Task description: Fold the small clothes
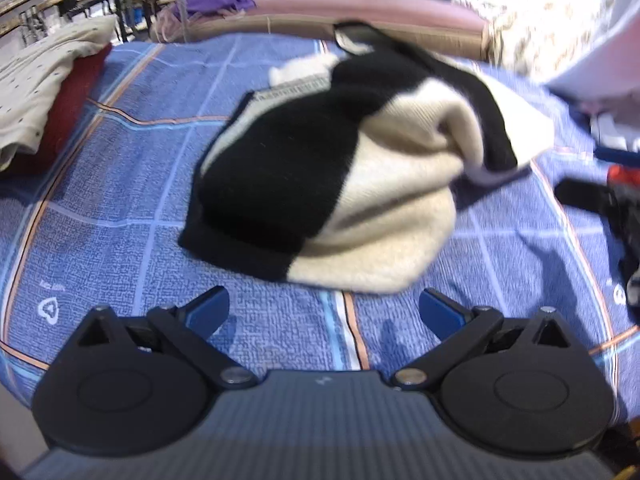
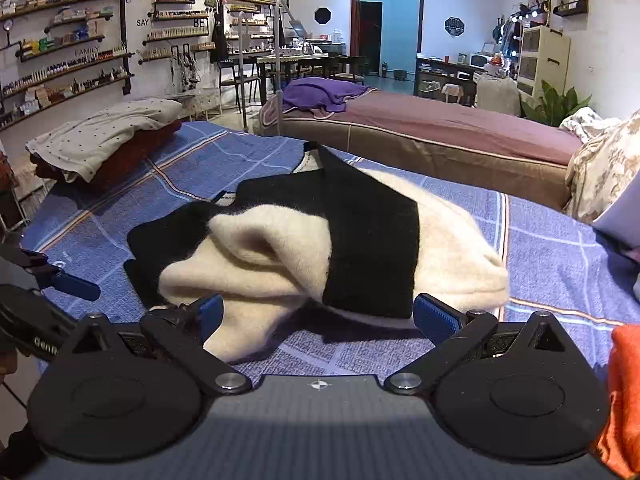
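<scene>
A black and cream knitted garment (image 1: 320, 176) lies bunched and partly folded on the blue checked bedsheet (image 1: 120, 200). My left gripper (image 1: 324, 312) is open and empty, just in front of the garment's near edge, not touching it. In the right wrist view the same garment (image 2: 320, 248) lies close ahead. My right gripper (image 2: 316, 312) is open, its fingers on either side of the garment's near edge, holding nothing. The left gripper's blue fingertip (image 2: 76, 286) shows at the left edge of that view.
A cream dotted cloth on a dark red pile (image 2: 104, 140) sits at the bed's far left. An orange cloth (image 2: 624, 392) is at the right edge. A second bed with purple cover (image 2: 440, 124) stands behind. Black and red objects (image 1: 616, 200) lie at the right.
</scene>
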{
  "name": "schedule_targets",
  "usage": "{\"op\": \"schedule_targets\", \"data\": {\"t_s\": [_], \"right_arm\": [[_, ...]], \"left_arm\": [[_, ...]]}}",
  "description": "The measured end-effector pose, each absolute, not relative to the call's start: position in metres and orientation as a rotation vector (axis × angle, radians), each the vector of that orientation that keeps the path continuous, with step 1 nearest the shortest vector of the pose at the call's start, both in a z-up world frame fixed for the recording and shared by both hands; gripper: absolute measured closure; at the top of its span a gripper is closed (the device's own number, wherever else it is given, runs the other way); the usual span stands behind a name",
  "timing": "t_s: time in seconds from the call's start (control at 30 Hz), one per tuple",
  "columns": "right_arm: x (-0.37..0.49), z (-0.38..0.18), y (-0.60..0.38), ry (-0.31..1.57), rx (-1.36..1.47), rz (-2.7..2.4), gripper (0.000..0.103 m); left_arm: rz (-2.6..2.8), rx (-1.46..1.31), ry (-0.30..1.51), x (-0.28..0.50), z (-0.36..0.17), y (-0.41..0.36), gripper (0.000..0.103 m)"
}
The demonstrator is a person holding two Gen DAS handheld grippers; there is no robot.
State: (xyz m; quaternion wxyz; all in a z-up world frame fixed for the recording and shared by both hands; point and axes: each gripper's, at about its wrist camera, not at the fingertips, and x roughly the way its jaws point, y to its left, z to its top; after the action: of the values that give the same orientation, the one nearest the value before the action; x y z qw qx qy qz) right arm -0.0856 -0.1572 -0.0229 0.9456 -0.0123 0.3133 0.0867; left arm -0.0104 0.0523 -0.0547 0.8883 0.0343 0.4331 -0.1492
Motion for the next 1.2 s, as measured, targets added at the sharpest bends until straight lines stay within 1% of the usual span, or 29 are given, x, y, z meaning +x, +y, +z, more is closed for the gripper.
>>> {"op": "schedule_targets", "data": {"t_s": [0.13,0.3,0.37,0.43,0.53,0.63,0.7,0.73,0.77,0.83,0.93,0.97,1.0,1.03,1.07,1.1,1.13,1.17,1.2], "right_arm": [[-0.091,-0.042,-0.164,0.662,0.053,0.229,0.0],[-0.088,-0.05,-0.16,0.632,0.015,0.234,0.0],[-0.082,-0.05,-0.158,0.616,-0.027,0.224,0.0],[-0.073,-0.051,-0.155,0.609,-0.1,0.214,0.0],[-0.059,-0.056,-0.149,0.6,-0.254,0.18,0.0],[-0.047,-0.06,-0.149,0.597,-0.318,0.159,0.0],[-0.043,-0.061,-0.151,0.6,-0.317,0.155,0.0],[-0.042,-0.062,-0.151,0.603,-0.322,0.15,0.001],[-0.041,-0.064,-0.151,0.604,-0.335,0.142,0.001],[-0.038,-0.069,-0.15,0.616,-0.367,0.132,0.003],[-0.034,-0.074,-0.148,0.618,-0.392,0.112,0.004],[-0.033,-0.075,-0.148,0.616,-0.398,0.107,0.004],[-0.032,-0.076,-0.147,0.617,-0.401,0.105,0.009],[-0.032,-0.077,-0.148,0.624,-0.401,0.108,0.015],[-0.032,-0.077,-0.148,0.633,-0.396,0.113,0.032],[-0.032,-0.079,-0.149,0.644,-0.389,0.117,0.049],[-0.032,-0.079,-0.148,0.653,-0.38,0.115,0.055],[-0.034,-0.079,-0.149,0.654,-0.369,0.106,0.067],[-0.035,-0.078,-0.152,0.648,-0.355,0.101,0.072]], "left_arm": [[-0.345,0.019,0.808,-0.012,-0.063,0.073,0.0],[-0.343,0.076,0.759,0.0,-0.072,0.086,0.0],[-0.347,0.156,0.689,0.003,-0.073,0.089,0.0],[-0.36,0.233,0.659,0.01,-0.075,0.087,0.0],[-0.404,0.26,0.674,0.024,-0.08,0.086,0.001],[-0.425,0.262,0.679,0.034,-0.085,0.083,0.003],[-0.452,0.262,0.682,0.038,-0.088,0.081,0.009],[-0.468,0.263,0.695,0.041,-0.09,0.08,0.011],[-0.48,0.263,0.71,0.043,-0.093,0.078,0.016],[-0.479,0.268,0.729,0.047,-0.098,0.075,0.019],[-0.485,0.286,0.719,0.05,-0.102,0.071,0.027],[-0.494,0.283,0.715,0.05,-0.103,0.07,0.036],[-0.508,0.274,0.716,0.05,-0.103,0.069,0.049],[-0.528,0.256,0.72,0.049,-0.104,0.069,0.056],[-0.551,0.234,0.723,0.048,-0.105,0.069,0.071],[-0.564,0.219,0.721,0.047,-0.106,0.069,0.08],[-0.563,0.214,0.716,0.045,-0.108,0.068,0.082],[-0.554,0.214,0.71,0.044,-0.109,0.066,0.084],[-0.548,0.211,0.71,0.043,-0.109,0.065,0.087]]}}
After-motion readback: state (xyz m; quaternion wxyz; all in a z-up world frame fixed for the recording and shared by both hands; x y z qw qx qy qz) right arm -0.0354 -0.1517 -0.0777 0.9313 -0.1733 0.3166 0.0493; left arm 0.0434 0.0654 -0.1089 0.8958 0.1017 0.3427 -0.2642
